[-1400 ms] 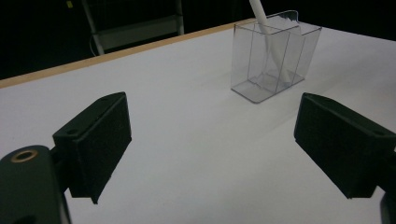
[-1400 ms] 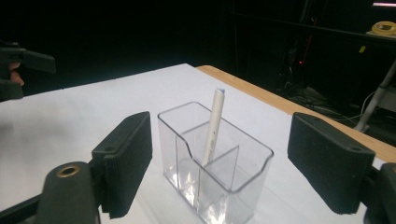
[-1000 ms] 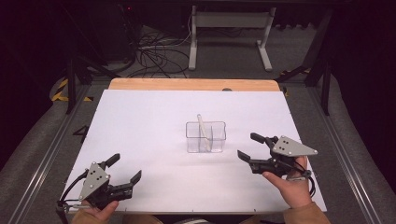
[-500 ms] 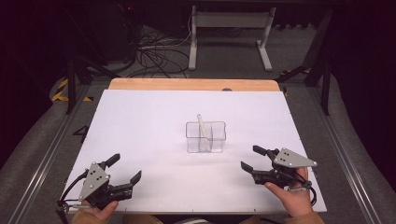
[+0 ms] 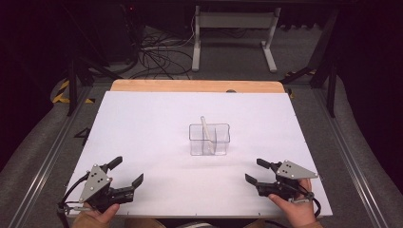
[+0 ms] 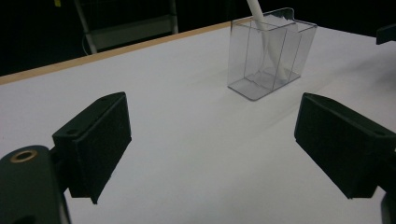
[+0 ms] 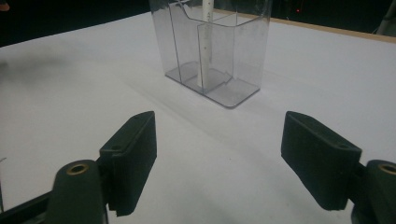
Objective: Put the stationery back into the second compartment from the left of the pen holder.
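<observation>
White table surface (image 5: pixel 142 128), wooden strip along its far edge. Clear plastic two-compartment container (image 5: pixel 209 139) standing upright near the surface's centre; a white stick (image 5: pixel 206 129) leans inside it, its top rising above the rim. Left gripper (image 5: pixel 127 174), near the front-left corner, jaws spread wide and empty. Right gripper (image 5: pixel 253 171), near the front-right corner, jaws likewise apart, holding nothing. Both grippers lie well apart from the container.
</observation>
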### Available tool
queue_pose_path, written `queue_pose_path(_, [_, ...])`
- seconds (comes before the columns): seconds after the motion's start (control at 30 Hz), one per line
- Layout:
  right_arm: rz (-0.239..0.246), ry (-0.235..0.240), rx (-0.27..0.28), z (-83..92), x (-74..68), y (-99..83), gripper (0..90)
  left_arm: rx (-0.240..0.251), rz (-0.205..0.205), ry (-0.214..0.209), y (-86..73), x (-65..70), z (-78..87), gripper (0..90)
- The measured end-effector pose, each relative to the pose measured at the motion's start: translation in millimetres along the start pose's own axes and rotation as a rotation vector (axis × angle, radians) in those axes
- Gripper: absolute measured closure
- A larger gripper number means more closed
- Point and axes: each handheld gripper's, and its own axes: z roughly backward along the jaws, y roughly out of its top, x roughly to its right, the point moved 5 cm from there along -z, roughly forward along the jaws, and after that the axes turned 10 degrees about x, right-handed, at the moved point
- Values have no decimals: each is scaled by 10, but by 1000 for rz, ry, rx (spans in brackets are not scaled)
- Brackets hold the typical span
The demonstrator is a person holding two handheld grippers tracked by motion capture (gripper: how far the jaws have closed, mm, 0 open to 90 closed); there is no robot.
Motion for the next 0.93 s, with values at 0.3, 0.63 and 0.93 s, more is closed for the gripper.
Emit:
queue_pose_path(0.3, [-3,-18,0,-40,12,-72,274,-7,-6,19,-58,-68,-21,119])
queue_pose_path(0.63, [11,-25,6,-23,26,-63,265,-5,-11,20,-55,-67,-21,119])
queue_pose_path(0.93, [5,-41,15,-9,48,-48,266,-12,-35,31,-72,-73,-28,120])
